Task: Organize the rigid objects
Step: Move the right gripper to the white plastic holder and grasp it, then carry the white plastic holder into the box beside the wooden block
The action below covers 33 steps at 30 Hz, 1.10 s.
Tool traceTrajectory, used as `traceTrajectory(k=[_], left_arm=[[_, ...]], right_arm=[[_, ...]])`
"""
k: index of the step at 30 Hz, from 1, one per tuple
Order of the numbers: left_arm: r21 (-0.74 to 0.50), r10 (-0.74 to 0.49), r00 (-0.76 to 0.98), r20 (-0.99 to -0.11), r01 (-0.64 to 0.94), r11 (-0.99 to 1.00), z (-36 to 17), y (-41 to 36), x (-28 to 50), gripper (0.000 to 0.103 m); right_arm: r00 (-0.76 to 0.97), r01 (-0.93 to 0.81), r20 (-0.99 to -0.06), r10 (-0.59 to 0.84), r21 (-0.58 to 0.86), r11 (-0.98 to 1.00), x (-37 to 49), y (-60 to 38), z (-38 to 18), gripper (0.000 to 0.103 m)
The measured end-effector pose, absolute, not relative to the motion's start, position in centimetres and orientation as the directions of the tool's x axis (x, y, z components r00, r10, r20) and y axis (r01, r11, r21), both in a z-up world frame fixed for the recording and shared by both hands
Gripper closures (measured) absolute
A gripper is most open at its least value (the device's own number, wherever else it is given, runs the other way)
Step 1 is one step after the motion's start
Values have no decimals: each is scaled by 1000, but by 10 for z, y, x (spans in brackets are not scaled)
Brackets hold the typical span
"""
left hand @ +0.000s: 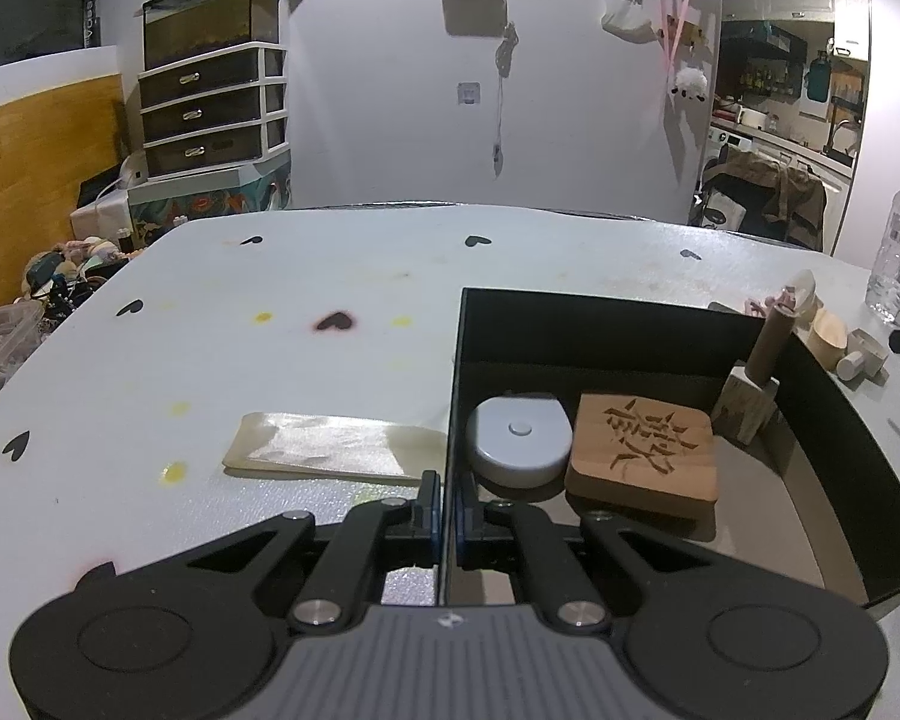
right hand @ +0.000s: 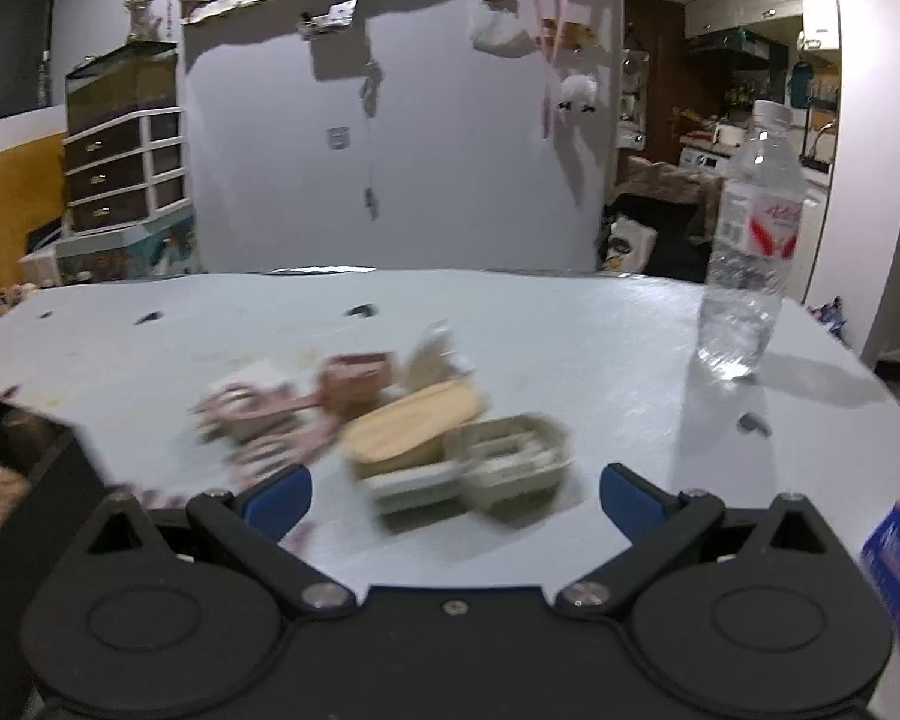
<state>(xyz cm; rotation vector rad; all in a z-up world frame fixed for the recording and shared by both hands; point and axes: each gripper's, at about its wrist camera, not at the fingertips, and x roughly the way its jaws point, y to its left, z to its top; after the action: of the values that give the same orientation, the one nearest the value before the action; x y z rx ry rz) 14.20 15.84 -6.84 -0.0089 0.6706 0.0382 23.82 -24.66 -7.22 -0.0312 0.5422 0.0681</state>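
My left tongs (left hand: 448,510) are clamped on the box (left hand: 834,450) wall; my right tongs (right hand: 455,495) gape, empty, near the pile (right hand: 390,426) on the worktop (right hand: 570,330). Boxed: disc (left hand: 519,441), block (left hand: 645,456), mallet (left hand: 750,396); I judge the job half done.

White wall (left hand: 390,120), dark drawer unit (left hand: 210,111), lit kitchen doorway (left hand: 792,90), white tabletop (left hand: 210,330)

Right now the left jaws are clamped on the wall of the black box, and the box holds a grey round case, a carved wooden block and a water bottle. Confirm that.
Not quite. The water bottle stands on the table outside the black box, as the left wrist view shows. The left gripper does clamp the wall, and the grey round case and carved wooden block lie inside.
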Motion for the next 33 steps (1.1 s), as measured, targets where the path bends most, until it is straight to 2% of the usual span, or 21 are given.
traceTrajectory(k=[4,6,8,16,20,25,26,27,33], left_arm=[[8,39,780,-625,-44,999,-69,158,143,99],[10,41,778,-627,-45,999,-69,157,143,98],[12,44,777,-628,-47,999,-69,157,143,98],[18,49,773,-633,-49,999,-69,156,145,98],[11,49,771,-634,-55,998,-70,156,146,98],[12,51,771,-635,-56,998,-70,156,147,98],[12,51,770,-635,-56,998,-70,156,147,98],[11,51,771,-635,-56,998,-70,156,147,98],[8,49,771,-635,-57,998,-70,156,147,98]], right_arm=[[850,-134,-517,99,-30,991,262,-263,-81,4],[837,-172,-532,124,-40,984,272,-267,-86,10],[823,-213,-547,155,-44,976,281,-270,-91,12],[723,-402,-614,316,-2,916,301,-280,-101,13],[691,-392,-626,361,95,915,313,-287,-106,13],[711,-392,-614,343,59,918,304,-275,-113,26],[723,-384,-607,330,43,922,301,-272,-113,34],[733,-374,-599,321,40,927,298,-270,-114,37],[757,-324,-579,305,73,943,278,-261,-115,37]])
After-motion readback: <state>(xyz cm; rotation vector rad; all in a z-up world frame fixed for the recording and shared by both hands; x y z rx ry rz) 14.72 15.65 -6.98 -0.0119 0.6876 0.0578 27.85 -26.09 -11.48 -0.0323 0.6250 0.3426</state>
